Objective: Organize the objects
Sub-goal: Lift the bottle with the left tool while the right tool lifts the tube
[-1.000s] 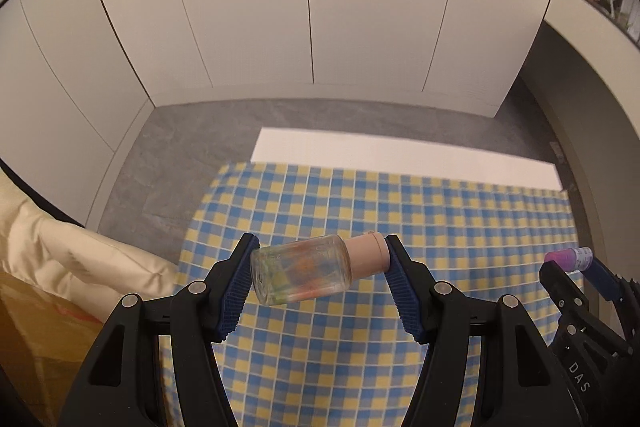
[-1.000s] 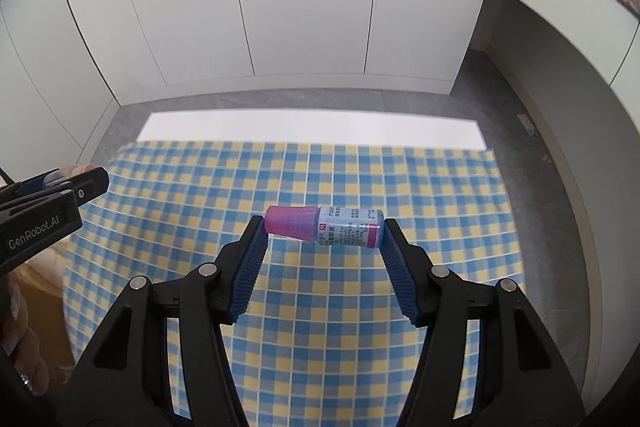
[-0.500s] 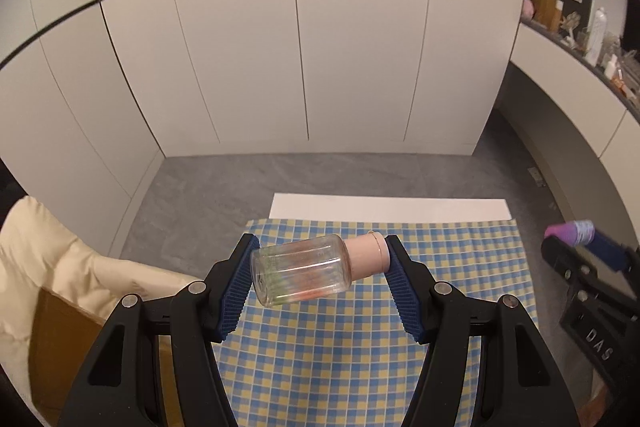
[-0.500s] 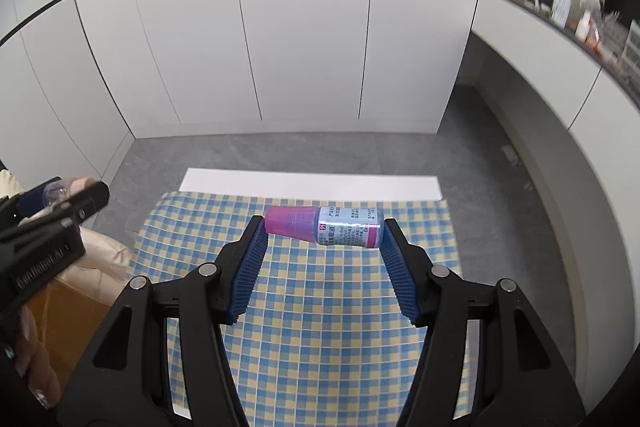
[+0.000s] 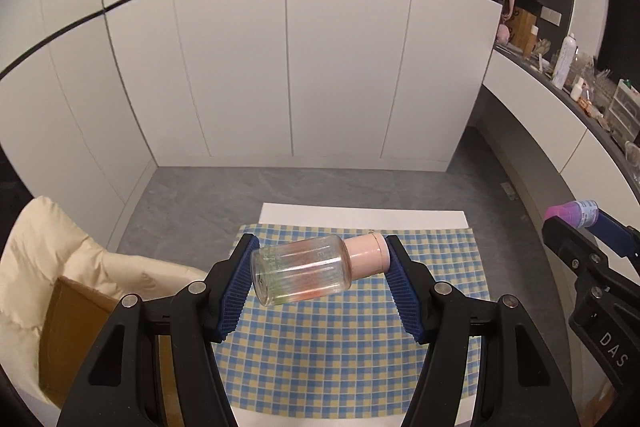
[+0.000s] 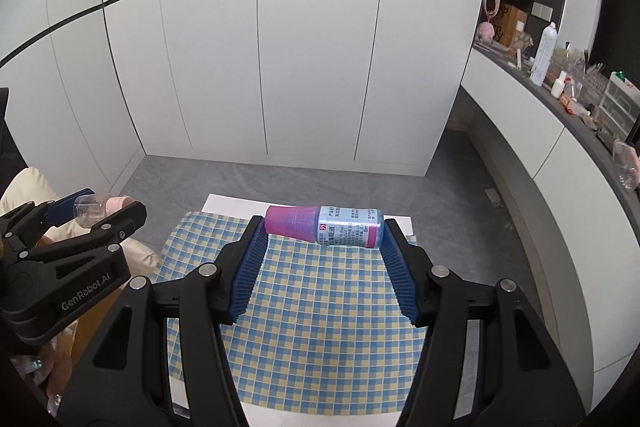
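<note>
My left gripper (image 5: 320, 277) pinched the clear bottle (image 5: 304, 275) end to end, high above the checked cloth (image 5: 360, 359). My right gripper (image 6: 322, 247) clamped the pink-capped vial (image 6: 324, 226) likewise, probably to carry both clear.

**Both tongs hold bottles above the checked cloth**

The left gripper (image 5: 319, 273) clamps a clear glass bottle (image 5: 302, 275) sideways, its pink cap (image 5: 368, 255) against the right-hand pad. Below and ahead of the tongs lies a blue-and-yellow checked cloth (image 5: 340, 359). Off to the right, the right gripper (image 5: 576, 227) pinches a small purple-capped bottle (image 5: 572, 214). A cream cushion (image 5: 52, 259) sits left.
</note>
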Tool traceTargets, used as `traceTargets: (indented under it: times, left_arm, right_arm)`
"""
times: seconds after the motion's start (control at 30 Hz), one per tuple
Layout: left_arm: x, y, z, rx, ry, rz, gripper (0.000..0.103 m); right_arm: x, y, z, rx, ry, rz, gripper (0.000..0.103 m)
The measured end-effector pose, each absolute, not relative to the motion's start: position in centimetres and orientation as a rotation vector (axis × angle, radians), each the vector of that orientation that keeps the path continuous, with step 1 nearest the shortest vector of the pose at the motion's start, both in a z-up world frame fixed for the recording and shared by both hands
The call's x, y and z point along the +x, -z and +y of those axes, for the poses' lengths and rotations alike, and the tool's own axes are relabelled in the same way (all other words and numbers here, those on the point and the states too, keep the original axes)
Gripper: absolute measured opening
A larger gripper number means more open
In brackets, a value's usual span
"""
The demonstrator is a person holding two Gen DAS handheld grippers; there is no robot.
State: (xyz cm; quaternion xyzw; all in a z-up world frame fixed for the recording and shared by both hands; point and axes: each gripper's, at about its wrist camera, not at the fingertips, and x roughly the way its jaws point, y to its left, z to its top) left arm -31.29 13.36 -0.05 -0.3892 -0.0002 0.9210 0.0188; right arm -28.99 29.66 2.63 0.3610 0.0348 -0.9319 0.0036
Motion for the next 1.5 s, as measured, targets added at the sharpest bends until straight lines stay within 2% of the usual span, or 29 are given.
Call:
traceTargets:
  times: [0.33,0.77,1.0,1.5]
  left_arm:
    - [-27.8,-1.8,14.2,-1.171,-2.902,0.105,0.063]
    - [-23.6,-1.9,13.7,-1.187,-2.881,0.111,0.063]
    - [-18.8,-2.0,13.2,-1.171,-2.854,0.132,0.063]
    - [-8.2,-0.2,9.0,-1.229,-2.835,0.042,0.063]
  right_arm:
    - [-26.1,-3.3,30.2,1.099,2.946,0.090,0.060]
    - [-23.5,-1.8,31.0,1.149,2.906,0.069,0.060]
    - [-19.2,-1.0,31.1,1.160,2.883,0.083,0.060]
    - [-8.1,3.0,31.1,1.296,2.812,0.078,0.060]
